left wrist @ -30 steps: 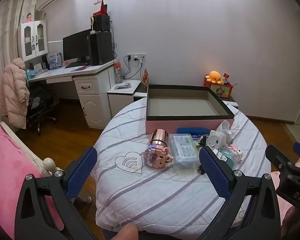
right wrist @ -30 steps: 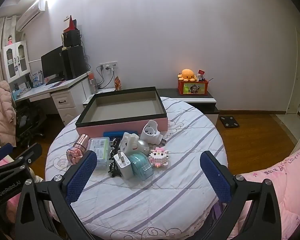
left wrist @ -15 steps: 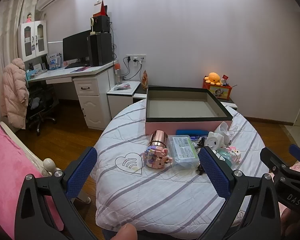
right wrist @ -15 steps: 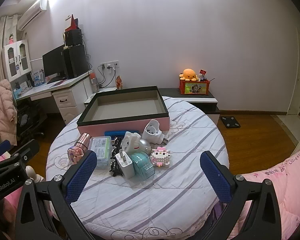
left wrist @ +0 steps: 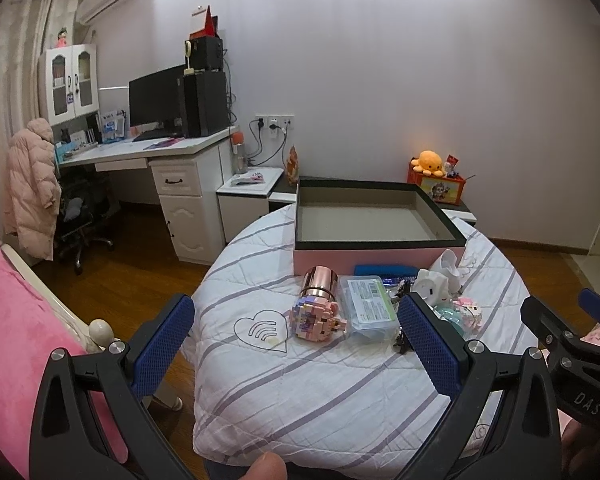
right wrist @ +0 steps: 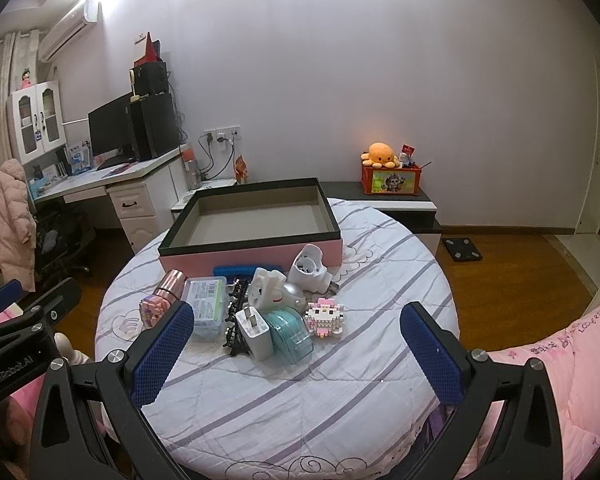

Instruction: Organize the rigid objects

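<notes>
small rigid items are lying clustered on the striped round table [right wrist: 300, 400] before an open pink box [right wrist: 256, 250]: a rose-gold bottle [left wrist: 319, 282], a clear case [left wrist: 370, 306], a white charger [right wrist: 254, 332], a block cat [right wrist: 325, 317]. left gripper [left wrist: 296, 354] and right gripper [right wrist: 298, 354] are hovering near the table edge, claws spread, gripping nothing.

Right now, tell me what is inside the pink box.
The pink box shows only a bare grey-brown floor and inner walls; nothing lies in the part visible. A strip of floor just behind its near wall is hidden in both views.
</notes>
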A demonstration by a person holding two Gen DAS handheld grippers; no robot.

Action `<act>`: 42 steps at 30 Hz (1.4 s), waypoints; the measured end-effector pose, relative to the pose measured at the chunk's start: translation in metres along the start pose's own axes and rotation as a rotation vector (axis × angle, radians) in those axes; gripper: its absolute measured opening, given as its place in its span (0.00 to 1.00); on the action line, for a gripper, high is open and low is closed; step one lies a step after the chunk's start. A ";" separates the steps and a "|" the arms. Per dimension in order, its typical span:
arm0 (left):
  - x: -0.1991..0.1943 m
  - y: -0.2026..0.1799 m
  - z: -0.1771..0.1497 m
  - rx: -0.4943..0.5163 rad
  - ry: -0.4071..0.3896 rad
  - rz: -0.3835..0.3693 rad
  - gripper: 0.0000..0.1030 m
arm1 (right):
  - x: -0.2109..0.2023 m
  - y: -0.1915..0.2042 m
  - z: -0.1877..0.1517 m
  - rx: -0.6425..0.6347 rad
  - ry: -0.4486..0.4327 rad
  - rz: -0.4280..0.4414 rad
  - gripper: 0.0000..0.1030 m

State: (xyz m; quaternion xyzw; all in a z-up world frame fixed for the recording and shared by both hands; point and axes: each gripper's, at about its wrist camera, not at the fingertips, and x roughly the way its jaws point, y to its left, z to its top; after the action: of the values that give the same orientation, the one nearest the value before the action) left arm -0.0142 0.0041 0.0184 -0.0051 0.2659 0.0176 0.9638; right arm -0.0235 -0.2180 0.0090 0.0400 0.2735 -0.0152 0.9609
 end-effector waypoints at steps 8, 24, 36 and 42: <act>-0.007 0.000 0.001 -0.002 -0.037 0.009 1.00 | -0.012 0.003 0.003 -0.004 -0.063 -0.003 1.00; -0.021 0.003 0.004 -0.001 -0.083 0.010 1.00 | -0.017 0.005 0.003 -0.016 -0.084 -0.001 1.00; -0.021 0.003 0.004 -0.001 -0.081 0.011 1.00 | -0.017 0.006 0.003 -0.017 -0.083 0.000 1.00; -0.021 0.003 0.004 0.000 -0.082 0.010 1.00 | -0.015 0.006 0.001 -0.017 -0.077 0.003 1.00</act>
State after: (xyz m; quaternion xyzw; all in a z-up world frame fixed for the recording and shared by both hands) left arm -0.0299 0.0062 0.0326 -0.0031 0.2264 0.0224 0.9738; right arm -0.0354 -0.2118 0.0181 0.0317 0.2361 -0.0128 0.9711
